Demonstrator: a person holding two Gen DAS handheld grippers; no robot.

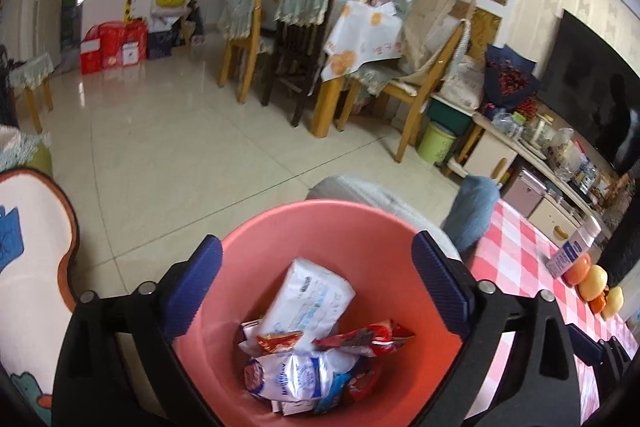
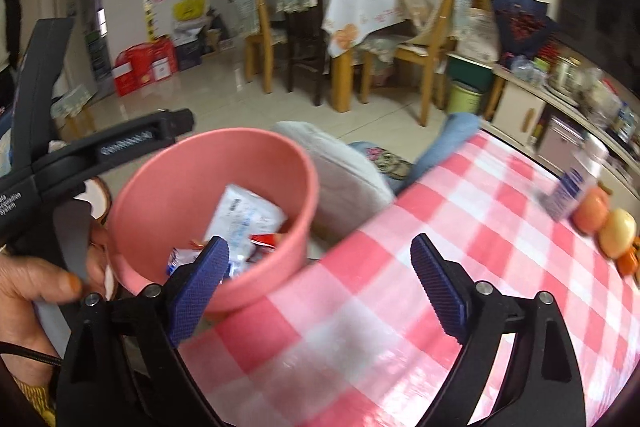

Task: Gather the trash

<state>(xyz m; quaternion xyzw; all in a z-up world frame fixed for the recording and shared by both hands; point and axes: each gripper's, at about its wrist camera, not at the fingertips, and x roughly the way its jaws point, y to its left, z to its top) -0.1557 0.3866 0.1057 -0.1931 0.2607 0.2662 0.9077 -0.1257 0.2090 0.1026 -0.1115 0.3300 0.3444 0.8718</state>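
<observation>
In the left wrist view, the left gripper (image 1: 318, 285) is seen with its jaws spread wide, and nothing is clamped between the blue ribbed pads (image 1: 440, 287). A pink plastic bin (image 1: 320, 223) fills the gap between the jaws, its rim lying just beyond the fingertips and its bowl opening directly below them. Inside the bin, a white tissue pack (image 1: 308, 301) is propped upright toward the far wall, a red snack wrapper (image 1: 368, 339) is laid across the middle, and a silver-and-blue foil packet (image 1: 292, 375) is seen nearest the camera at the bottom.

In the right wrist view, the right gripper (image 2: 320, 287) is likewise held wide open with nothing gripped. Between and below its jaws the pink-and-white checked tablecloth (image 2: 360, 307) is spread. The pink bin (image 2: 224, 163) is found beyond the left finger, which overlaps its near wall in the picture; whether they touch cannot be told. The bin is tilted, with its mouth turned toward the camera and the white pack (image 2: 244, 223) visible inside. The other gripper's black body (image 2: 100, 151) is seen along the bin's far left side, and a hand (image 2: 48, 287) is visible at the left edge.

Well beyond the right finger, a blue-and-white bottle (image 2: 576, 183) is leaned beside some round orange and yellow fruit (image 2: 616, 231) at the far edge of the cloth.
</observation>
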